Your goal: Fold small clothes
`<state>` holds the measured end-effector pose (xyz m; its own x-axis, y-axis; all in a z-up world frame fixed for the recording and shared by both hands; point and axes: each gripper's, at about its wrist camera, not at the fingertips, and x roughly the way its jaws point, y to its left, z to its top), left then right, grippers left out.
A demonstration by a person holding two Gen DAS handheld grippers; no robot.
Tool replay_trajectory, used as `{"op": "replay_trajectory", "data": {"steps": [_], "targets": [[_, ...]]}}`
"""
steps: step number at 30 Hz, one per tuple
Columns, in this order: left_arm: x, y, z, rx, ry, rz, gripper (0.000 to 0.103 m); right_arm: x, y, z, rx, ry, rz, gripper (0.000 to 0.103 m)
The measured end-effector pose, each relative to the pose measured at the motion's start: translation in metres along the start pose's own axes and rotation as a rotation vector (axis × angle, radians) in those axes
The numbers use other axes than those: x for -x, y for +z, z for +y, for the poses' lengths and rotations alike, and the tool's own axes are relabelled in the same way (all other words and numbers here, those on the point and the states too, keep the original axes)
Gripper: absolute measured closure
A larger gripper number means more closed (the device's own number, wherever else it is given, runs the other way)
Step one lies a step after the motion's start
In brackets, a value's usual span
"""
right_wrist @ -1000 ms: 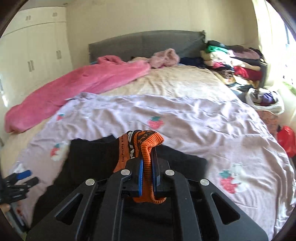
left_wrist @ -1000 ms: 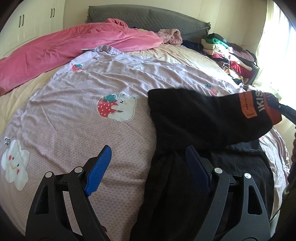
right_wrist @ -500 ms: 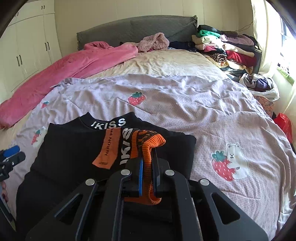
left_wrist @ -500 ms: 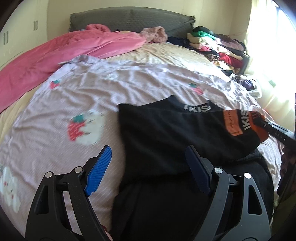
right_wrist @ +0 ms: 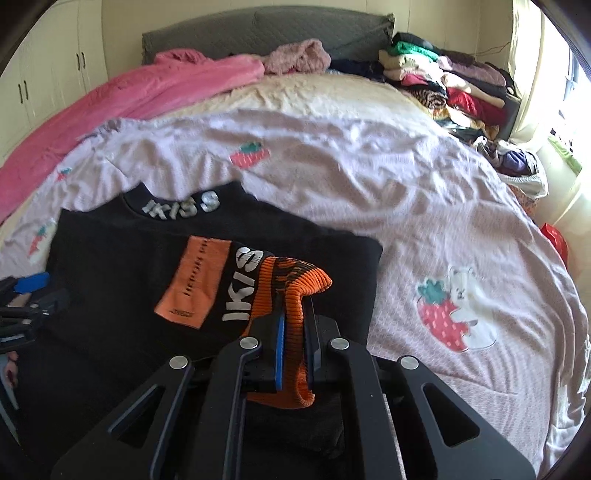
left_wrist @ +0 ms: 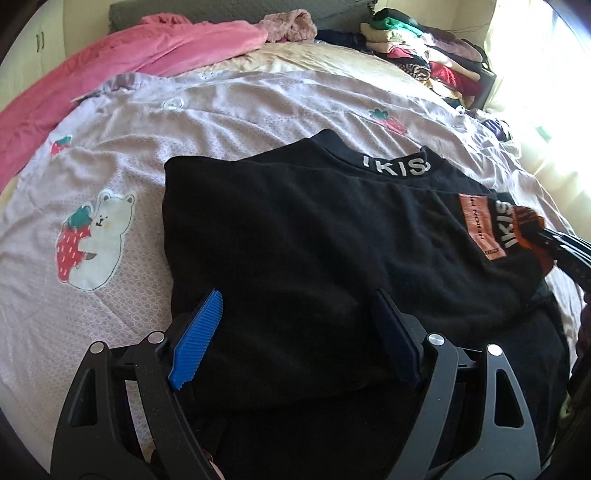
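A black sweater [left_wrist: 303, 240] with an "IKISS" collar lies on the lilac bedspread [left_wrist: 110, 177]; it also shows in the right wrist view [right_wrist: 122, 266]. Its sleeve with an orange patch [right_wrist: 192, 280] is laid across the body. My right gripper [right_wrist: 293, 332] is shut on the sleeve's orange ribbed cuff [right_wrist: 295, 284], low over the sweater's right side. It shows at the right edge of the left wrist view [left_wrist: 565, 247]. My left gripper [left_wrist: 295, 332] is open and empty over the sweater's lower part, with its blue pads [left_wrist: 195, 339] wide apart.
A pink blanket [right_wrist: 129, 96] lies along the bed's far left. A stack of folded clothes [right_wrist: 443, 81] stands at the far right by the grey headboard [right_wrist: 266, 29]. A basket of clothes [right_wrist: 517, 166] is beside the bed on the right. White cupboards [right_wrist: 48, 74] are at left.
My right gripper has carried the cuff lower and laid the sleeve across the sweater body. The left gripper has moved forward over the sweater, still open.
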<state>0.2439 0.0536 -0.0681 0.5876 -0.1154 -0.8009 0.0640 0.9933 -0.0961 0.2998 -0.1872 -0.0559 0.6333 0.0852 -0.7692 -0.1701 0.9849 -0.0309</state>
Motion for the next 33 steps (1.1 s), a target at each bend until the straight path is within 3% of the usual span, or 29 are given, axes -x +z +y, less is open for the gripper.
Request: {"op": "replay_trajectory", "data": {"steps": [2,4,9,13,17,21,25,27,28,31,33], "targets": [[0.0,0.0,0.0,0.0,-0.001,-0.002,0.028,-0.009,-0.004,0.0,0.002,-0.016,0.014,0.091],[0.002,0.0,0.001,0.0,-0.009,-0.008,0.028,-0.011,-0.007,-0.004,-0.017,-0.03,0.015,0.079],[0.029,0.001,0.004,0.025,-0.051,-0.069,0.028,0.014,-0.011,-0.018,-0.065,-0.044,-0.046,0.075],[0.052,0.005,-0.009,-0.039,-0.042,-0.137,0.028,0.035,-0.018,-0.015,-0.06,-0.014,-0.081,0.074],[0.034,0.001,-0.019,-0.072,-0.061,-0.075,0.028,0.04,-0.024,0.007,-0.014,0.063,-0.067,0.074],[0.008,-0.009,-0.02,-0.114,-0.029,0.014,0.028,0.043,-0.022,0.029,0.02,0.114,-0.064,0.074],[0.007,-0.013,-0.015,-0.101,-0.049,0.016,0.028,0.044,-0.016,0.042,0.045,0.133,-0.075,0.072],[0.006,-0.014,-0.012,-0.098,-0.056,0.015,0.028,0.04,-0.016,0.045,0.057,0.141,-0.058,0.063],[0.006,-0.015,-0.011,-0.094,-0.059,0.015,0.028,0.036,-0.016,0.045,0.055,0.125,-0.043,0.058],[0.007,-0.017,-0.01,-0.087,-0.061,0.011,0.028,0.007,-0.024,0.031,0.038,0.023,0.067,0.058],[0.009,-0.018,-0.009,-0.08,-0.068,0.009,0.028,-0.003,-0.03,0.019,-0.026,0.076,0.081,0.057]]}}
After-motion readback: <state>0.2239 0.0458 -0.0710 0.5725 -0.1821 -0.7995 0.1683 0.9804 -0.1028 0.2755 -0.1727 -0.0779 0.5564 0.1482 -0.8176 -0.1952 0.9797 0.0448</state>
